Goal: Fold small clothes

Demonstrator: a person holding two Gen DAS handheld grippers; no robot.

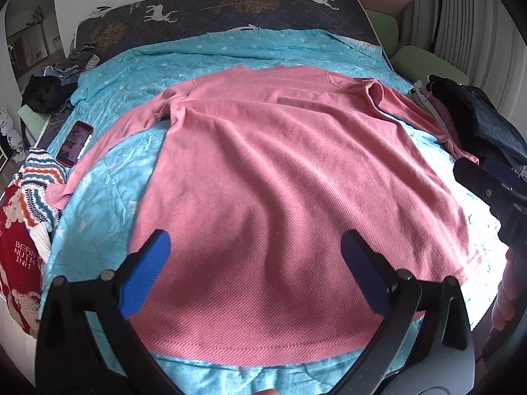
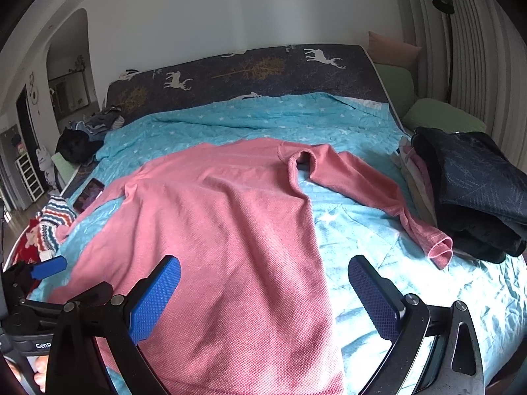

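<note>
A pink long-sleeved top [image 1: 263, 177] [image 2: 224, 223] lies flat on the turquoise bedspread [image 1: 108, 204] [image 2: 362, 230], hem toward me and both sleeves spread outward. My left gripper [image 1: 255, 253] hovers open above the lower part of the top, nothing between its blue pads. Over the top's right hem edge my right gripper [image 2: 263, 283] is also open and empty. The right sleeve [image 2: 378, 197] ends in a curled cuff beside a pile of clothes. In the left wrist view the right gripper [image 1: 494, 184] shows at the right edge; in the right wrist view the left gripper [image 2: 49, 268] shows at the left.
A stack of folded dark and pink clothes [image 2: 467, 191] [image 1: 474, 121] sits at the bed's right side. A phone [image 1: 74, 143] lies left of the left sleeve. A patterned knit garment [image 1: 29, 204] hangs at the left edge. Green pillows [image 2: 441, 115] lie by the headboard.
</note>
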